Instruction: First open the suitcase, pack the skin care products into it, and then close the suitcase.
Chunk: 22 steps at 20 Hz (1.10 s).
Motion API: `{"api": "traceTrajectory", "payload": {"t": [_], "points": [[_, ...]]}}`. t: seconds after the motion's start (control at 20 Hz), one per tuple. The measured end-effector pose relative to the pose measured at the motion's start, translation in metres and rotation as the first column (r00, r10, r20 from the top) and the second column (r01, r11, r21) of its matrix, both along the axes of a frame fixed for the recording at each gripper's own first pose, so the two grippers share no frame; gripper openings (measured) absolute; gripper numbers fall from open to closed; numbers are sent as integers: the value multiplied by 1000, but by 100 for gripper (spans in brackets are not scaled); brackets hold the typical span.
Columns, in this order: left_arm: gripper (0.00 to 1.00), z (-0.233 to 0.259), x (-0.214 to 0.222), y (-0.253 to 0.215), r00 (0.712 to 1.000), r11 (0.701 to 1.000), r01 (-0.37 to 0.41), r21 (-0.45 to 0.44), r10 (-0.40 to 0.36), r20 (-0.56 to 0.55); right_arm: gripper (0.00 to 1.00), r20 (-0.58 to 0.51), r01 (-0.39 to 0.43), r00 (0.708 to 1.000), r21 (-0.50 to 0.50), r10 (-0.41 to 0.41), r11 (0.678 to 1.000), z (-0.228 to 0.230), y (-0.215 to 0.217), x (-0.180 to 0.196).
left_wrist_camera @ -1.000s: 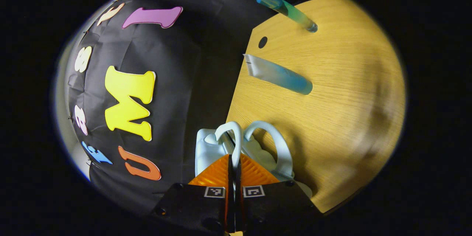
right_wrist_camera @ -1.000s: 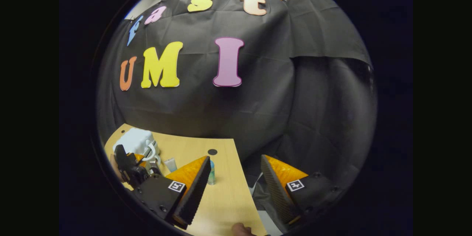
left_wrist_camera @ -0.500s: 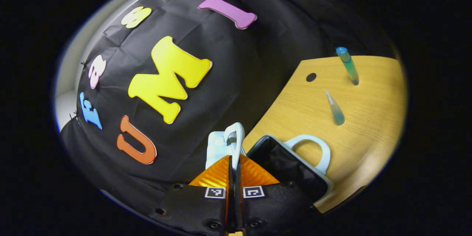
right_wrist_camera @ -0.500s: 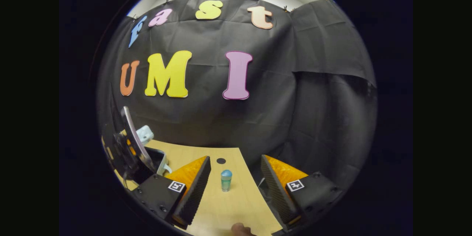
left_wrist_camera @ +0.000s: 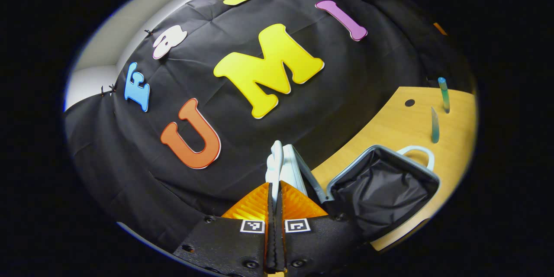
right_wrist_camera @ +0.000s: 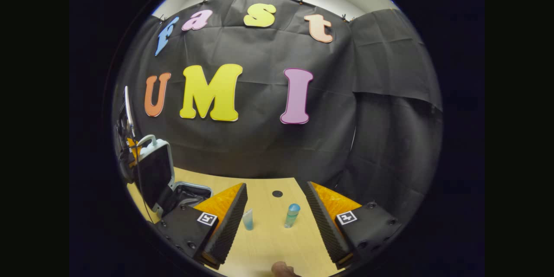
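My left tongs [left_wrist_camera: 274, 190] are pinched together on the pale handle [left_wrist_camera: 275, 162] of the suitcase lid [left_wrist_camera: 292, 169], both fingers pressing it between them. In the left gripper view the lid stands raised, edge-on just ahead of my fingertips, in front of the black cloth wall. The open suitcase [left_wrist_camera: 426, 173] lies to the right of it on the wooden surface [left_wrist_camera: 389, 127], its dark fabric lining exposed and a second pale handle [left_wrist_camera: 416, 151] lying flat on its far side.

Beyond that handle I see the two skin care products standing on the surface: a tube [left_wrist_camera: 434, 125] nearer the suitcase and a blue-capped bottle [left_wrist_camera: 443, 93] farther off, close together but apart. A small dark hole [left_wrist_camera: 409, 103] in the surface sits to their left.

My right tongs [right_wrist_camera: 277, 216] are spread wide and hold nothing, hovering above the near part of the surface [right_wrist_camera: 277, 246]. In the right gripper view the tube [right_wrist_camera: 247, 220] stands just beside my left-hand finger and the bottle [right_wrist_camera: 291, 215] stands to its right, both framed between the two fingers without touching them. The hole [right_wrist_camera: 277, 193] lies beyond them. At the far left of this view the lid [right_wrist_camera: 155, 173] is upright with its dark inside facing me, the suitcase base [right_wrist_camera: 190, 192] open at its foot, and the left tongs [right_wrist_camera: 130, 149] gripping at the lid's top edge. A fingertip [right_wrist_camera: 282, 268] of the person shows at the bottom edge.
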<state>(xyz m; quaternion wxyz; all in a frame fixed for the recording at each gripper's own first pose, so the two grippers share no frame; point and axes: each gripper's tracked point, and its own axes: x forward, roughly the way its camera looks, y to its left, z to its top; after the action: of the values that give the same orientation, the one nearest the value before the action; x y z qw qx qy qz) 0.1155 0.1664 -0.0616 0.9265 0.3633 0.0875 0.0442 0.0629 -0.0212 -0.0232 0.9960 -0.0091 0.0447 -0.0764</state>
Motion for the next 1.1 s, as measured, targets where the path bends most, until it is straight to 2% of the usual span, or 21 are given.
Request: {"api": "traceTrajectory", "payload": {"t": [0.15,0.4,0.6,0.85,1.1], "points": [[3,-6,8,47,1000,1000,-18,18,18,14,81,-15,11,1000,5,-11,1000,0,20,-2],[3,-28,16,102,999,999,-23,-30,24,25,81,-51,47,998,32,-45,998,-3,41,-4],[3,-61,22,146,997,995,-77,-56,76,-26,81,-73,62,995,15,-61,998,-7,55,-9],[3,-122,13,188,985,976,-135,-170,114,-129,82,-88,48,995,3,-48,999,-10,73,-18],[4,-181,6,208,964,931,-199,-307,130,-231,81,-135,40,990,36,-35,999,-29,92,-21]]}}
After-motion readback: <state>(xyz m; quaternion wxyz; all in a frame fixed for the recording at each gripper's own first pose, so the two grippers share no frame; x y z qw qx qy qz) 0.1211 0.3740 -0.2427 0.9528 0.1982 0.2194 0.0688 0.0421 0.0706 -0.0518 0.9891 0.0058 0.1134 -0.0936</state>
